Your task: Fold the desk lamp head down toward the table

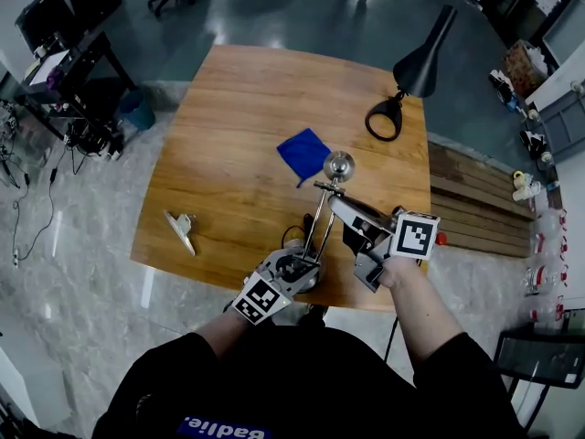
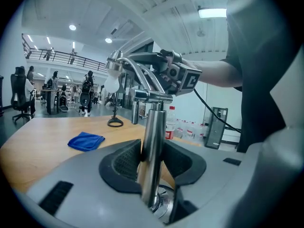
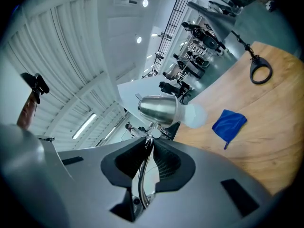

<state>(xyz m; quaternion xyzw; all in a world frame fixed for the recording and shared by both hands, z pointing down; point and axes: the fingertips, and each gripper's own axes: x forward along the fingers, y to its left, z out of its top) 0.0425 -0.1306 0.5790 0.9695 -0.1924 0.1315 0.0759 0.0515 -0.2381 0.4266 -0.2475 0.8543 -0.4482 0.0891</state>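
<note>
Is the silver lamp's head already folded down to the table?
No: the head hangs high above the table, near the post's top.

A blue cloth (image 1: pixel 303 154) lies on the wooden table (image 1: pixel 228 126) — a black lamp (image 1: pixel 423 62) at its far corner.

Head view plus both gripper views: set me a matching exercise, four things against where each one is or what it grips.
1 left gripper
2 right gripper
3 blue cloth
4 black lamp

A lying in the middle of the table
B shut on the chrome lamp's thin arm
C standing at the far right corner
D shut on the chrome lamp's upright post

Pairs: 1-D, 2-B, 3-A, 4-C
</note>
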